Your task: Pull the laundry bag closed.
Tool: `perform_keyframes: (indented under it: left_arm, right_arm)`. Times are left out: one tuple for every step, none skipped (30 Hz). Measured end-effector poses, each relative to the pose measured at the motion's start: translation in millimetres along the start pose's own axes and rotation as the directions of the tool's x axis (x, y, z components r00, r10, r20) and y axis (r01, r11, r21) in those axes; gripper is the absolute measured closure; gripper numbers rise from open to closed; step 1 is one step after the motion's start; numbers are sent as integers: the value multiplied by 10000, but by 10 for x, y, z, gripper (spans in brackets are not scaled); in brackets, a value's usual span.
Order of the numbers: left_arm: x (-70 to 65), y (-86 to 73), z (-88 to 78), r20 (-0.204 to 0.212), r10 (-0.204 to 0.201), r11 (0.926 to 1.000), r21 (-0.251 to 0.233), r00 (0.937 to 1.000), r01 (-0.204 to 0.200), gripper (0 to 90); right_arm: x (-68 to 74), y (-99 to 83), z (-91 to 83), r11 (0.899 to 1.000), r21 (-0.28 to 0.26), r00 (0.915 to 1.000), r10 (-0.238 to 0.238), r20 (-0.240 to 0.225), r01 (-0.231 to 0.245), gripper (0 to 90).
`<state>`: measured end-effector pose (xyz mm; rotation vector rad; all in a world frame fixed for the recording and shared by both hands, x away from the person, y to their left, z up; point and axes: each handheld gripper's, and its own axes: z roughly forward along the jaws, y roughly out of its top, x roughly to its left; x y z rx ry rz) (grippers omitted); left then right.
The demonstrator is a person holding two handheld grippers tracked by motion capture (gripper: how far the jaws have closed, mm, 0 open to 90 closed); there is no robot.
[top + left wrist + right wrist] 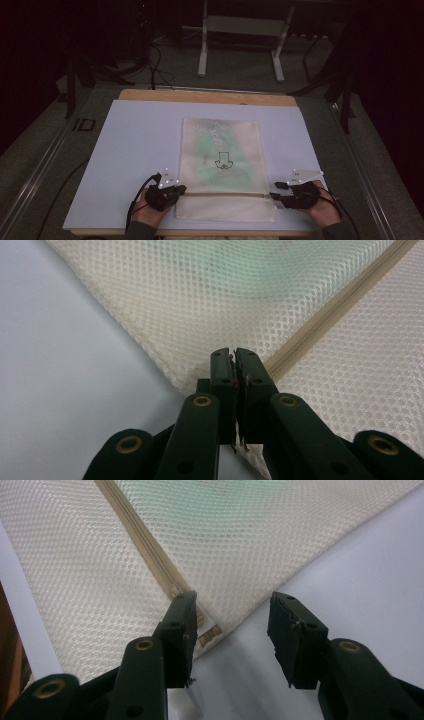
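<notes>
A cream mesh bag (222,165) with a zip lies flat near the tabletop's (135,145) front edge. Your left gripper (234,371) is clenched on the bag's left edge. Your right gripper (232,625) stands released at the zip's end.

Through the mesh bag (220,155), the green contents (212,150) blur beyond naming. The zipper (330,315) runs off the frame's upper right; the room at top lies in darkness.
</notes>
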<state>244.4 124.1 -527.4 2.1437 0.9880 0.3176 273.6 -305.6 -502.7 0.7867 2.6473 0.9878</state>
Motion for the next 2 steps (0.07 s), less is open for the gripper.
perform_keyframes:
  left_arm:
    - [9, -1, -8, -11, -25, 10000, -50, 10000, 25, 858]
    - [9, -1, -8, -11, -25, 10000, -50, 10000, 25, 850]
  right_arm:
    - [0, -3, 1, 10000, -1, 10000, 16, -4, -16, 544]
    - [-2, -5, 3, 10000, 9, 10000, 17, -4, -17, 541]
